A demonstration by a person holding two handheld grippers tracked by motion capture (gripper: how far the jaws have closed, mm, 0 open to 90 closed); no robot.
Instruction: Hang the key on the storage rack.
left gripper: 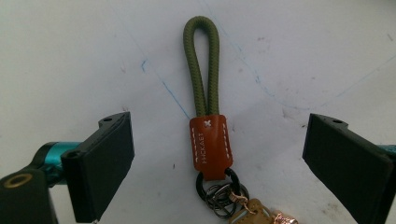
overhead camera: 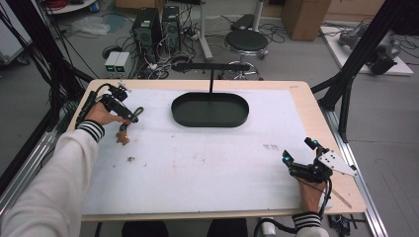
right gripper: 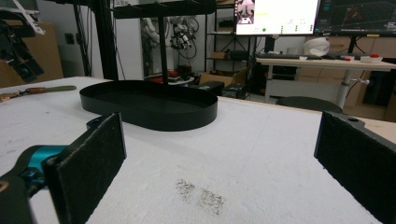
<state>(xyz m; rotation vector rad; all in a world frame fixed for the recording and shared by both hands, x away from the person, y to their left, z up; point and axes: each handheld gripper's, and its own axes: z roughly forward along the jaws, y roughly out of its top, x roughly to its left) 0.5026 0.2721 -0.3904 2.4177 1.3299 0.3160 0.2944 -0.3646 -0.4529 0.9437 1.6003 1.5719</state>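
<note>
The work in hand appears to be the pick-up of a keychain (left gripper: 208,135) lying flat on the white table (overhead camera: 197,168), and it stands at the approach stage. Taking the black oval tray (overhead camera: 210,109) as landmark, the keychain lies well to the tray's left and slightly nearer the person, close to the table's left edge. In the left gripper view its green cord loop (left gripper: 201,65) points away from the camera, the brown leather tab (left gripper: 209,145) sits midway between the two jaws, and the dark ring with its cluster of small rings and charms (left gripper: 233,198) lies nearest the camera. The left gripper (left gripper: 212,158) is held over it with both jaws spread wide, one on each side of the tab and well clear of it; nothing is gripped. The right gripper (overhead camera: 299,163) rests well to the tray's right and nearer the person, close to the table's front right corner; in its own view the jaws (right gripper: 219,154) stand wide apart with bare table between them, holding nothing. The tray itself looks empty. Judgement: alignment over the tab is done; closing on it, lifting, and any transfer, presumably toward the tray, remain outstanding.
</note>
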